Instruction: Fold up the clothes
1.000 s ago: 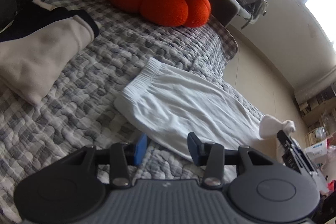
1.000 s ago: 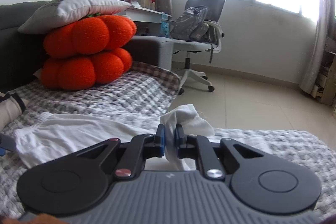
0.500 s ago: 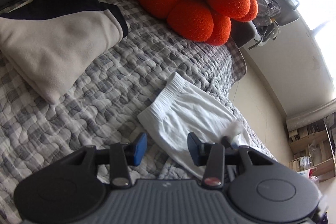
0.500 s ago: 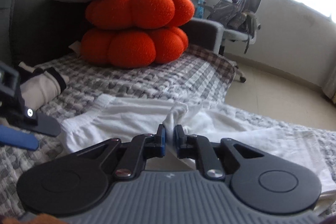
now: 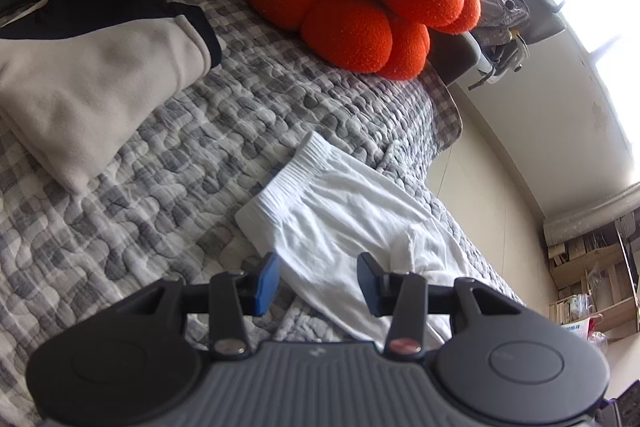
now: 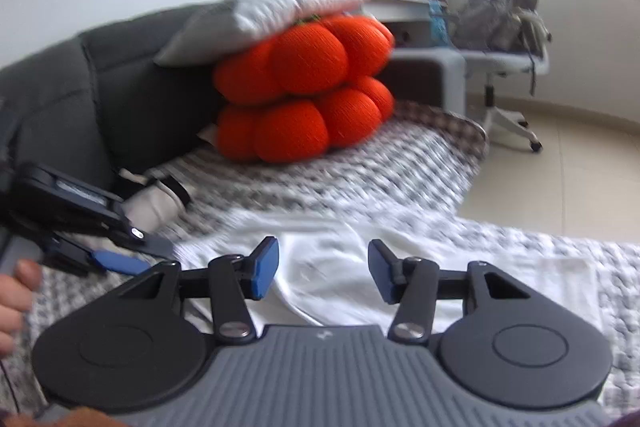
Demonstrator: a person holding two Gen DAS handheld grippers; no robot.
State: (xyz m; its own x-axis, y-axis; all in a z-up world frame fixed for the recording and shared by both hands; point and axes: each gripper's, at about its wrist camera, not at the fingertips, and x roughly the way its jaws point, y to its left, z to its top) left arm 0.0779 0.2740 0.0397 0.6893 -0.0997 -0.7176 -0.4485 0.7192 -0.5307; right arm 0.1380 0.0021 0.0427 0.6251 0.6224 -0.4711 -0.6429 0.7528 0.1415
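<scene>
Grey patchwork quilt (image 5: 248, 131) covers the sofa, with white shorts (image 5: 344, 223) lying near its front edge, apart from a folded beige garment (image 5: 92, 75) and orange cushions (image 6: 304, 107). Half a second back the right gripper (image 6: 323, 269) pinched a lifted leg end; now its jaws stand wide and empty, that end laid over the body, so one fold looks made. Left gripper (image 5: 318, 281) also hangs open, holding nothing; the shorts' long axis runs from ribbed waistband (image 5: 292, 175), nearest the cushions, out toward the floor side.

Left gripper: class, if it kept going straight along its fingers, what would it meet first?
Most likely the white shorts, lying directly ahead of the open left gripper on the quilt; depth is hard to judge.
</scene>
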